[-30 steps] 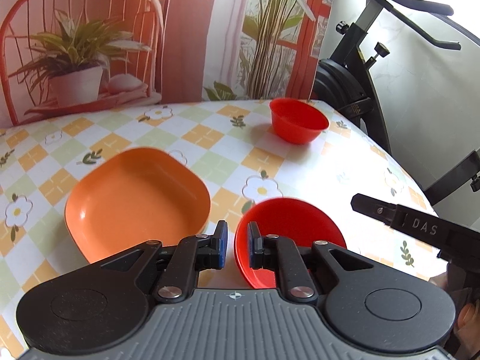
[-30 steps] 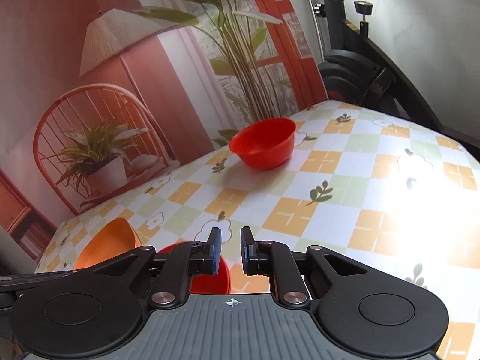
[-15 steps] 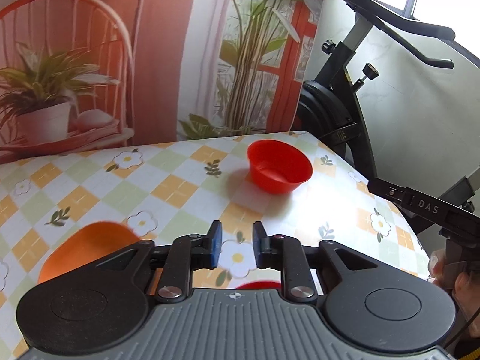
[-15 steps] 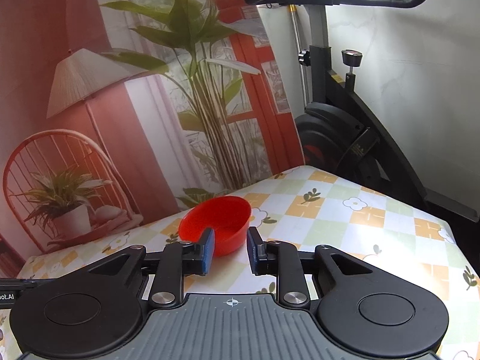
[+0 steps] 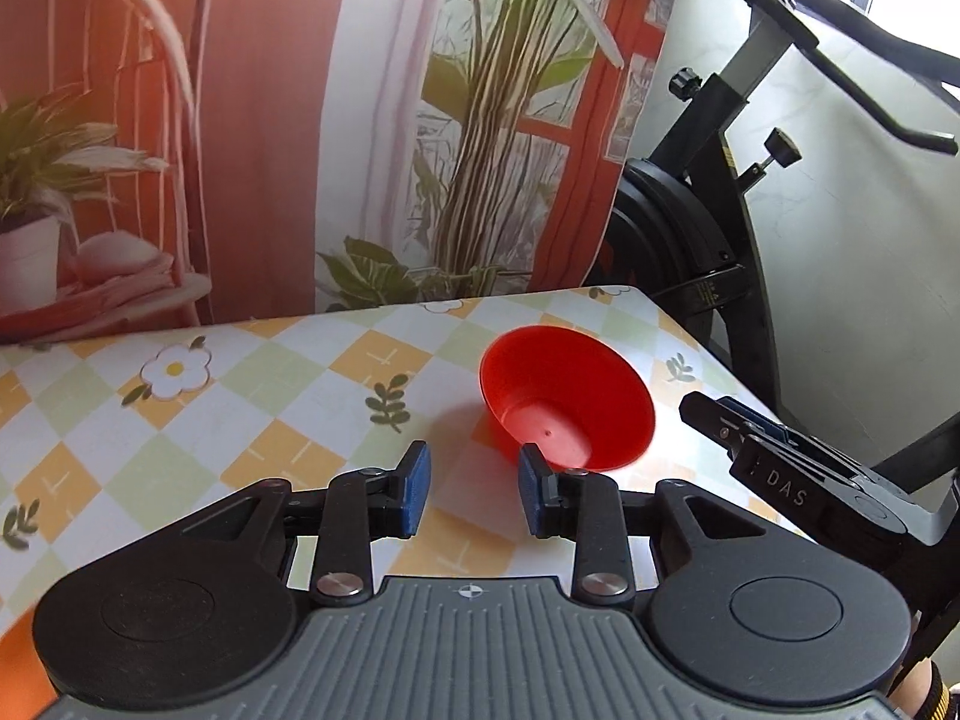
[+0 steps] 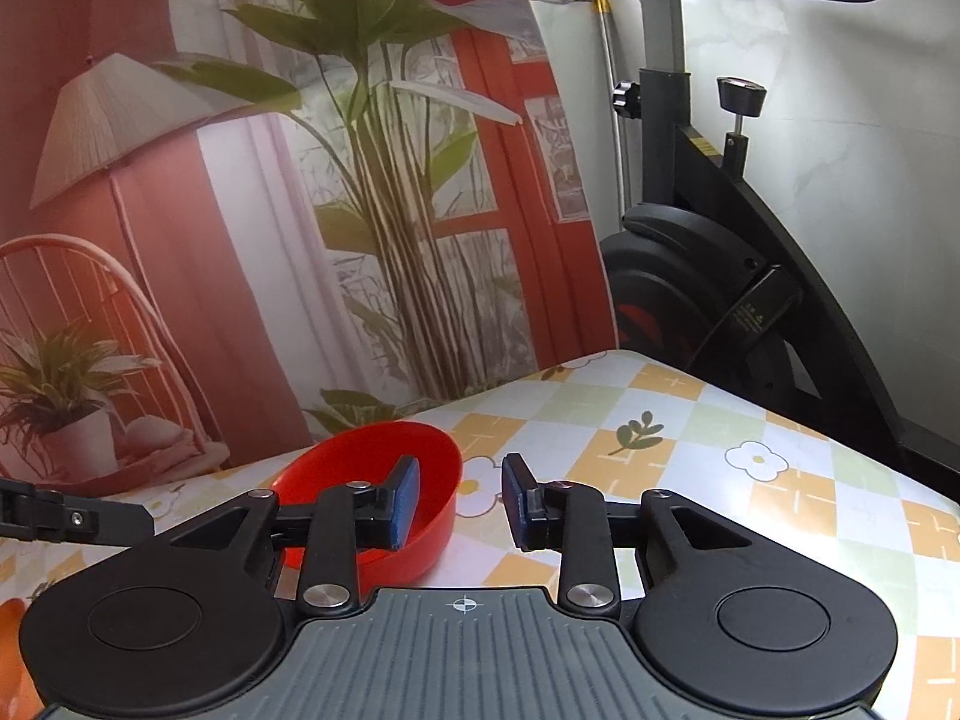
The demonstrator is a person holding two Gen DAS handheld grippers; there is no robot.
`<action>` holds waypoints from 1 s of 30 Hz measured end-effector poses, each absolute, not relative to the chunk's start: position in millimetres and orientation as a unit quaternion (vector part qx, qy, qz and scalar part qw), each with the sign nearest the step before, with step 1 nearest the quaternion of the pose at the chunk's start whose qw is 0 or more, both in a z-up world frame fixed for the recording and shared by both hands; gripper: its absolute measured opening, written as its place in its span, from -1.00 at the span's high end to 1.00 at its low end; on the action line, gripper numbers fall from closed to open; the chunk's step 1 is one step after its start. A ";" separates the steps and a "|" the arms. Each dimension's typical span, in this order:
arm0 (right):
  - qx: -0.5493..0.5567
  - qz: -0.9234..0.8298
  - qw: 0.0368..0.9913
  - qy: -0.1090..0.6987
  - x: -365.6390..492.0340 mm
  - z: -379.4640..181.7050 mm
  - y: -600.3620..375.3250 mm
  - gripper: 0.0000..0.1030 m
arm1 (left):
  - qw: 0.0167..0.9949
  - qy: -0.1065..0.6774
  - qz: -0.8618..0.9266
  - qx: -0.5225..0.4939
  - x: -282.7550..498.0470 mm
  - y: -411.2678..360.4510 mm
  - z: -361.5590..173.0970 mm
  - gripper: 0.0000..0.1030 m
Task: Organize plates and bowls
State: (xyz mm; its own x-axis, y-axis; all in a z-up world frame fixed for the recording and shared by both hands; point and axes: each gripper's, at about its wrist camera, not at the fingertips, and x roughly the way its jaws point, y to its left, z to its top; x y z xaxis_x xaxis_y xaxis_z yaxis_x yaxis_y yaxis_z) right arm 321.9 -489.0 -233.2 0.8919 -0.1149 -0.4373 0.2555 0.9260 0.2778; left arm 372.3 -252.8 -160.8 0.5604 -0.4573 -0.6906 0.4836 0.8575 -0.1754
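A red bowl (image 5: 567,399) stands upright near the table's far right corner. My left gripper (image 5: 473,489) is open just short of it, with the right fingertip close to the bowl's near wall. In the right wrist view the same red bowl (image 6: 360,456) sits low and left of centre. My right gripper (image 6: 461,501) is open, its left finger over the bowl's hollow and its right finger outside the rim; I cannot tell whether either touches it. An orange sliver (image 5: 12,681), probably the plate, shows at the lower left.
The table wears a checked cloth with flowers (image 5: 180,420) and ends close behind and to the right of the bowl. A printed backdrop (image 5: 300,120) stands along the far edge. A black exercise bike (image 6: 720,276) stands beyond the right corner.
Both grippers have moved toward the far red bowl and opened wider. The orange plate and the nearer red bowl have dropped out of the left wrist view.
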 end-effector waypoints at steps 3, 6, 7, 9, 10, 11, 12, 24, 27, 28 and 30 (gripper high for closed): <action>0.178 -0.089 0.958 0.206 329.9 -241.5 -492.9 0.43 | 0.884 0.384 -0.264 0.042 384.0 -266.6 -161.7 0.35; 0.174 -0.079 0.961 0.200 335.7 -243.7 -491.3 0.43 | 0.880 0.386 -0.272 0.043 395.1 -277.5 -163.5 0.35; 0.170 -0.079 0.962 0.198 337.4 -244.3 -490.5 0.43 | 0.879 0.388 -0.276 0.039 398.3 -279.9 -164.7 0.35; 0.165 -0.079 0.963 0.196 340.5 -246.7 -489.2 0.44 | 0.876 0.390 -0.282 0.036 401.5 -285.3 -168.5 0.35; 0.166 -0.077 0.963 0.197 341.7 -248.4 -489.4 0.44 | 0.875 0.389 -0.286 0.041 402.5 -288.7 -170.6 0.35; 0.167 -0.077 0.963 0.199 343.0 -250.5 -489.6 0.44 | 0.874 0.389 -0.287 0.048 402.7 -291.6 -172.9 0.35; 0.169 -0.078 0.962 0.201 344.1 -252.8 -489.7 0.44 | 0.873 0.391 -0.288 0.053 403.2 -294.2 -175.2 0.35; 0.183 -0.066 0.957 0.217 350.9 -260.0 -490.5 0.54 | 0.858 0.426 -0.284 0.047 420.8 -306.8 -199.7 0.35; 0.186 -0.065 0.956 0.217 350.7 -260.9 -490.0 0.60 | 0.853 0.435 -0.285 0.044 424.5 -307.7 -204.3 0.35; 0.186 -0.064 0.956 0.218 351.2 -260.9 -489.9 0.62 | 0.852 0.437 -0.286 0.043 425.1 -307.6 -205.3 0.35; 0.186 -0.061 0.956 0.219 351.4 -261.3 -488.8 0.67 | 0.850 0.440 -0.287 0.042 425.5 -307.7 -206.5 0.35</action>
